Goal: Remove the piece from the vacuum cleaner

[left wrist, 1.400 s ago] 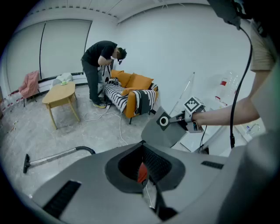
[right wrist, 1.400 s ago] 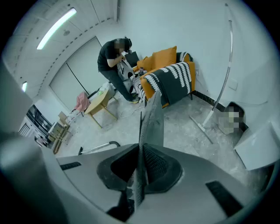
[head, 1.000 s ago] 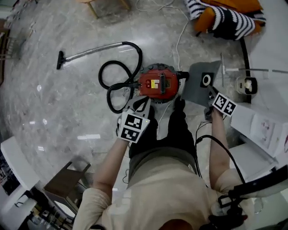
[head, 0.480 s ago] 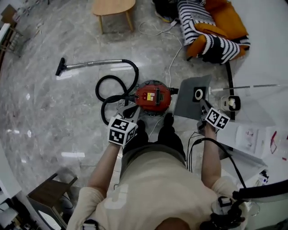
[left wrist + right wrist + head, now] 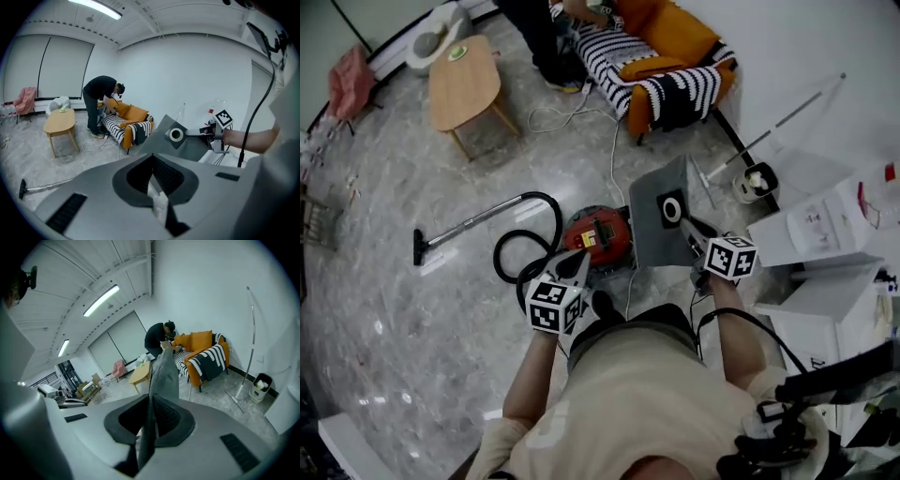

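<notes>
The red vacuum cleaner [image 5: 598, 236] sits on the marble floor, its black hose [image 5: 525, 246] looping left to a wand [image 5: 459, 230]. My right gripper [image 5: 692, 230] is shut on a flat grey dust bag [image 5: 661, 225] with a white ring collar [image 5: 672, 209], held up to the right of the cleaner and clear of it. The right gripper view shows the bag [image 5: 164, 376] edge-on between the jaws [image 5: 150, 423]. My left gripper [image 5: 578, 261] hovers over the cleaner's near side, shut and empty [image 5: 152, 180]. From it I see the bag [image 5: 187, 143] held aloft.
A wooden coffee table [image 5: 464, 84] stands far left, an orange sofa with a striped blanket [image 5: 656, 56] beyond it, where another person [image 5: 101, 105] bends over. A white cord [image 5: 572, 117] trails on the floor. A mop and bucket [image 5: 755, 178] and white boxes [image 5: 825, 234] are at right.
The head view has risen and tilted toward the room. Both grippers came up with it, and the grey bag, still in the right gripper, now tilts more upright beside the cleaner.
</notes>
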{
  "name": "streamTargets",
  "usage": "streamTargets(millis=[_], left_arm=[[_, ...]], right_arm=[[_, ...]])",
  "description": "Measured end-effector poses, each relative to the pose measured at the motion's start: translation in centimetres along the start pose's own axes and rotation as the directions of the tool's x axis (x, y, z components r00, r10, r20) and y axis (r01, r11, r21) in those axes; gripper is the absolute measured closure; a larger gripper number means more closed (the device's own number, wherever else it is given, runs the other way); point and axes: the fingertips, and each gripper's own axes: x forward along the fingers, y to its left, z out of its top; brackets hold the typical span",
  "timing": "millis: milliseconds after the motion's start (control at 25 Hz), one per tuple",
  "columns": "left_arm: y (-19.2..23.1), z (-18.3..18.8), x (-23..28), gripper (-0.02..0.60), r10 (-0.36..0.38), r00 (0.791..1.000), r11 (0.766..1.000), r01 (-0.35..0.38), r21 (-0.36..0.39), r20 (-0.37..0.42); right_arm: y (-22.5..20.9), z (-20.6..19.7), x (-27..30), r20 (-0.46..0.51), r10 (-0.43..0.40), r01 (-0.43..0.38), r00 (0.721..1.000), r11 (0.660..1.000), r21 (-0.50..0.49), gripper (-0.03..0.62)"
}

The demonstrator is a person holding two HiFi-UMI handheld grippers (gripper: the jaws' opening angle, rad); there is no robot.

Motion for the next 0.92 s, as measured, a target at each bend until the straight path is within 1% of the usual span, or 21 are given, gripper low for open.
streamTargets(millis=[120, 200, 280, 360, 440, 520, 640, 800, 920], left_arm=[[-2.7, -0.2, 0.3, 0.588, -0.029, 0.999, 0.999, 0.03, 0.023, -0.03], [-5.6, 0.2, 1.3, 0.588, -0.052, 0.997, 0.998, 0.054, 0.04, -0.049], [-10.0, 2.2, 3.6, 0.588, -0.071, 0.996, 0.996, 0.074, 0.057, -0.059], [-15.3, 4.9, 6.7, 0.588, -0.092, 0.994, 0.993, 0.096, 0.065, -0.059], [-20.0, 6.1, 9.0, 0.588, -0.115, 0.991, 0.99, 0.12, 0.077, -0.066], [-23.5, 5.5, 10.1, 0.588, -0.127, 0.989, 0.987, 0.135, 0.092, -0.081], [-27.8, 4.0, 10.3, 0.588, -0.128, 0.988, 0.985, 0.137, 0.104, -0.092], [-32.6, 1.6, 9.5, 0.588, -0.112, 0.989, 0.989, 0.121, 0.088, -0.096], [-36.1, -0.5, 9.3, 0.588, -0.107, 0.988, 0.99, 0.116, 0.076, -0.109]], right_arm=[[0.7, 0.3, -2.6, 0.041, 0.029, -0.029, 0.999, 1.0, 0.001, 0.565], [0.1, 0.9, -4.9, 0.054, 0.046, -0.046, 0.997, 0.999, 0.0, 0.565], [-1.9, 2.6, -8.1, 0.055, 0.073, -0.074, 0.996, 0.997, 0.022, 0.565], [-4.3, 4.6, -12.1, 0.047, 0.107, -0.109, 0.993, 0.993, 0.044, 0.565], [-6.1, 5.2, -15.5, 0.045, 0.127, -0.129, 0.991, 0.99, 0.051, 0.565], [-7.3, 4.1, -18.1, 0.044, 0.15, -0.153, 0.988, 0.985, 0.075, 0.565], [-9.1, 1.9, -21.6, 0.043, 0.174, -0.178, 0.984, 0.976, 0.126, 0.565], [-11.6, -1.0, -26.0, 0.043, 0.197, -0.201, 0.98, 0.955, 0.217, 0.565], [-13.9, -3.2, -29.4, 0.038, 0.191, -0.194, 0.981, 0.941, 0.277, 0.565]])
